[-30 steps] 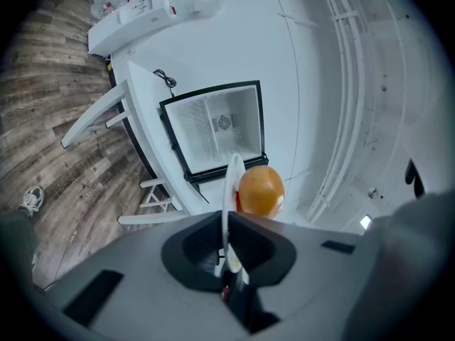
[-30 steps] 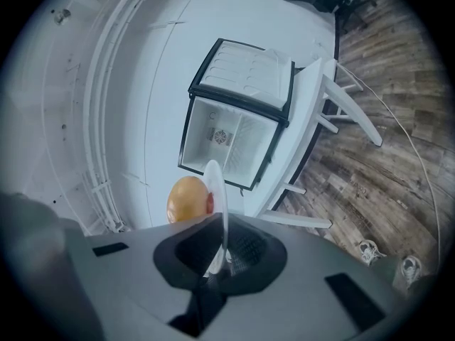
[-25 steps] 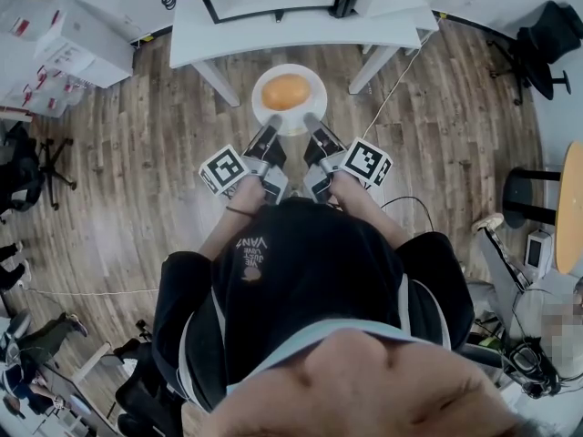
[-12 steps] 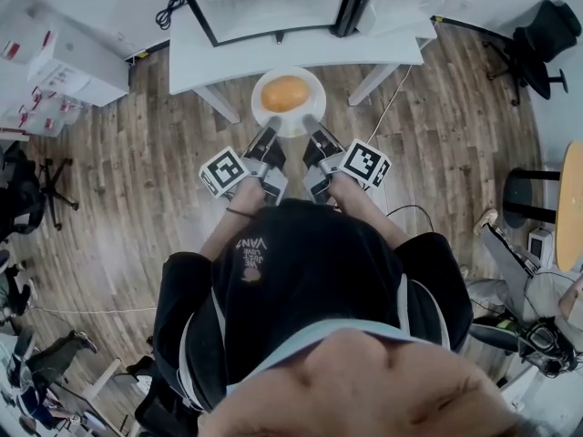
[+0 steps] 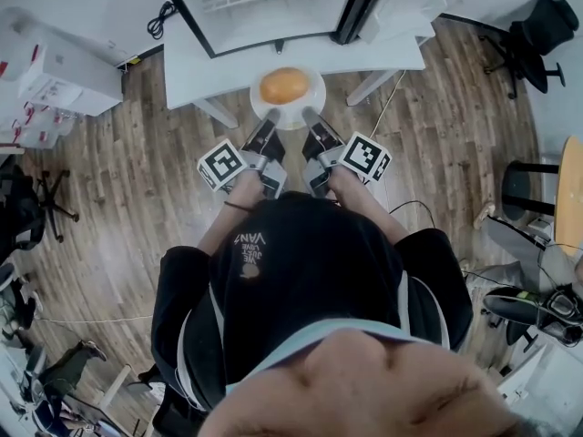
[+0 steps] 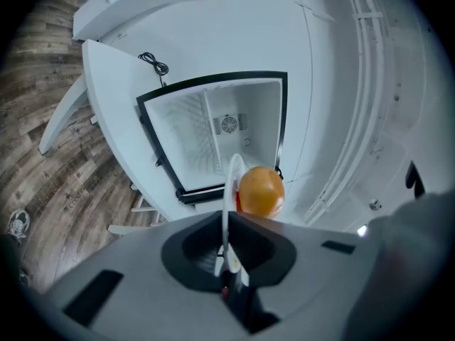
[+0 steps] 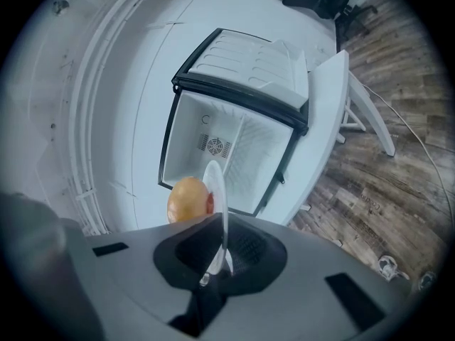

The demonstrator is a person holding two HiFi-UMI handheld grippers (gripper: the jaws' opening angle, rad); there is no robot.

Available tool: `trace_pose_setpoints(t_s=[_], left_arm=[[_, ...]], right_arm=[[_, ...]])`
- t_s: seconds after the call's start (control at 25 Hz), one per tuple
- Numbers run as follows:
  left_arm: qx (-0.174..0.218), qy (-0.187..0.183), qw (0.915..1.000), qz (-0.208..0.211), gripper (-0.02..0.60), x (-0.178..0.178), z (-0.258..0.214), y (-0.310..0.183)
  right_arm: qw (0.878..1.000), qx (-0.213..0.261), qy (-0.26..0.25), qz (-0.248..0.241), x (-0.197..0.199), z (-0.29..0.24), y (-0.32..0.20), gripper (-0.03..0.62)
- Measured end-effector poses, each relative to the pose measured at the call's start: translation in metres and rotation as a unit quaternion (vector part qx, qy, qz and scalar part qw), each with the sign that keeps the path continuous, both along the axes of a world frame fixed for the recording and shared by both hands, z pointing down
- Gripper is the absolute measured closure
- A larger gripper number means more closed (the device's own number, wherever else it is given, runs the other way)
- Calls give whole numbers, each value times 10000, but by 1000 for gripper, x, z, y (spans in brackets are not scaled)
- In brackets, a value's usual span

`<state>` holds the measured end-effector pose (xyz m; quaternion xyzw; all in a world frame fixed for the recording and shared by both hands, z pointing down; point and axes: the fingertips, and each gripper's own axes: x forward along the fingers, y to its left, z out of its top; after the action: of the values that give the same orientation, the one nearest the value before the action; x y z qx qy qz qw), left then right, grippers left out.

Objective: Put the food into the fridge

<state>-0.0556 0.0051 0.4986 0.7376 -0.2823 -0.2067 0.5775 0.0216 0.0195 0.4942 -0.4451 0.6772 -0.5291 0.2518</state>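
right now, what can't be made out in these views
- Food: round and orange. It is too small in the head view and partly hidden behind the plate in both gripper views, so what it is stays unclear.
- Fridge: its top is cut off by the head view's upper edge. In the gripper views, the plate and food hide part of its inside.
- The plate's face: it is edge-on in both gripper views.

Bright, even indoor light; the wooden floor [image 5: 118, 180] carries only faint shadows. Strong fisheye bending curves every straight edge, and both gripper views darken to black at the corners. The white fridge interior [image 6: 192, 133] ahead of the jaws is nearly washed out. The left gripper [image 6: 226, 226] and the right gripper [image 7: 222, 236], nearest their lenses, are soft-focused.
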Motion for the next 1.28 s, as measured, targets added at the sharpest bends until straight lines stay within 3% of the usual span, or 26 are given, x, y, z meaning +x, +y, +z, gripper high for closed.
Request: trace_pose_setpoints(t_s=[0.44,0.76,1.28], left_arm=[[86,125,9997,206,548,-9,-7,-64],[32,7,9993,371,548,-19,-4,-102],[-17,127,9980,625,548,-11,-2,-116]], right_arm=[[9997,140,-84,168,-13,-5,-63,574],[9993,145,-98,337,-22,-5,-99,574],[9982,65,-1,601,-14,-3,-108,574]])
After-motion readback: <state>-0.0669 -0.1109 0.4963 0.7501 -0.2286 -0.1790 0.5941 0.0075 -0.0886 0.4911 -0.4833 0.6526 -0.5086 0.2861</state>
